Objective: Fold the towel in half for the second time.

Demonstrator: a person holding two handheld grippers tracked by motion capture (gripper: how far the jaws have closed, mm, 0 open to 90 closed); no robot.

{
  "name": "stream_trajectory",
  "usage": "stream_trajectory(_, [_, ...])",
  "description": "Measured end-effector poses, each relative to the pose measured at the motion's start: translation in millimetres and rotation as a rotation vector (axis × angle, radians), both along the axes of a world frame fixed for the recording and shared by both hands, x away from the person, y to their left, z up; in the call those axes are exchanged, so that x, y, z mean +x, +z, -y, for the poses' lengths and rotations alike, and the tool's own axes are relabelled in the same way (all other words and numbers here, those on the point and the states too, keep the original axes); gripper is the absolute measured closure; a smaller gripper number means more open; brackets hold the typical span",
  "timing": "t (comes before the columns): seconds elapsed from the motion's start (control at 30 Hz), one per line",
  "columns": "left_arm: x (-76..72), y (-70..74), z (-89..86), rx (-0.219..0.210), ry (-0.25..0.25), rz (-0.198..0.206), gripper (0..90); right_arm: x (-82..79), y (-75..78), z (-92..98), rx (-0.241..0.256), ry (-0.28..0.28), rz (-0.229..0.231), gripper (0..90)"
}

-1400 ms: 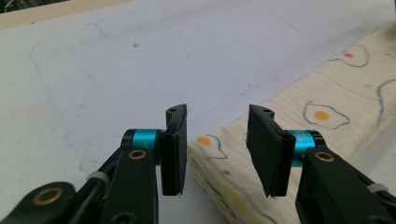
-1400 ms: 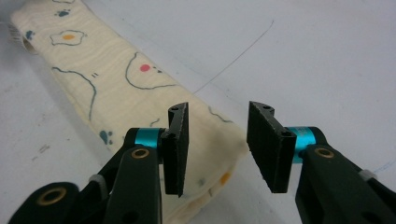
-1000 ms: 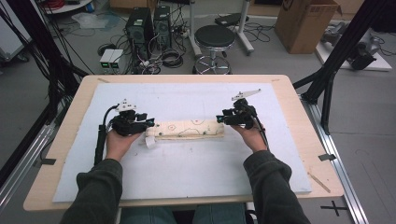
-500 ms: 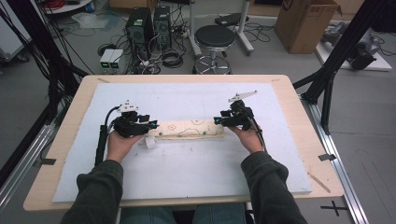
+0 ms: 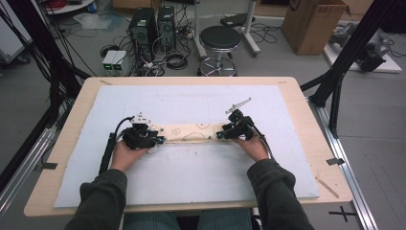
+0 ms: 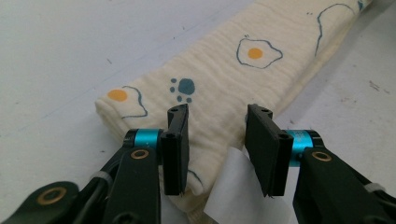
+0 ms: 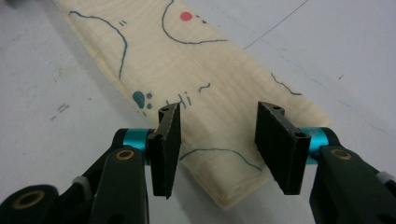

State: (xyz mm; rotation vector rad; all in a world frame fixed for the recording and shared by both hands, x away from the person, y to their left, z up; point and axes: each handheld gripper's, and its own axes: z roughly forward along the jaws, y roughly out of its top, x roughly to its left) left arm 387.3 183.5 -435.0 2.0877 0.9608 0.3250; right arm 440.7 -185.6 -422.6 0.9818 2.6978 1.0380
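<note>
Cloth (image 5: 191, 133) folded into long strip, laid flat mid-worktop (image 5: 287, 86), long axis left–right. Left claw (image 6: 217, 140) open over left end, white tag (image 6: 233, 186) between jaws; nothing gripped. Right claw (image 7: 217, 140) open over right end, nothing gripped. Step judged: end grasp pending. Next: both claws to be closed on ends.

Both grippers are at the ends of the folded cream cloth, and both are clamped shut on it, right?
Not quite. Both grippers are at the ends of the folded cream cloth, but the left gripper and right gripper are open, jaws apart over it, as each gripper view shows.
</note>
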Motion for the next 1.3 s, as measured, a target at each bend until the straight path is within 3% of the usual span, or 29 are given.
stream_trajectory(0.1, [0.7,-1.8,0.1,0.013,-0.002,-0.008,59.7,-1.3,-0.9,-1.0,-0.029,0.002,-0.002,50.9])
stream_trajectory(0.27, [-0.1,0.2,0.2,0.011,0.002,0.003,58.6,-1.6,0.4,-2.0,-0.028,-0.005,0.002,50.2])
stream_trajectory(0.5, [-6.9,15.9,-9.5,-0.058,0.030,0.048,51.7,-7.0,17.2,5.8,0.055,-0.036,0.058,44.1])
stream_trajectory(0.67, [-16.5,28.0,-14.3,-0.082,0.028,0.067,46.5,-15.1,30.9,15.9,0.099,-0.078,0.092,37.6])
stream_trajectory(0.83, [-24.2,35.6,-16.4,-0.087,0.027,0.077,43.3,-24.1,42.4,22.9,0.146,-0.106,0.108,32.1])
stream_trajectory(1.3, [-36.1,47.6,-24.8,-0.105,0.028,0.103,37.9,-38.5,55.9,32.8,0.190,-0.132,0.146,21.5])
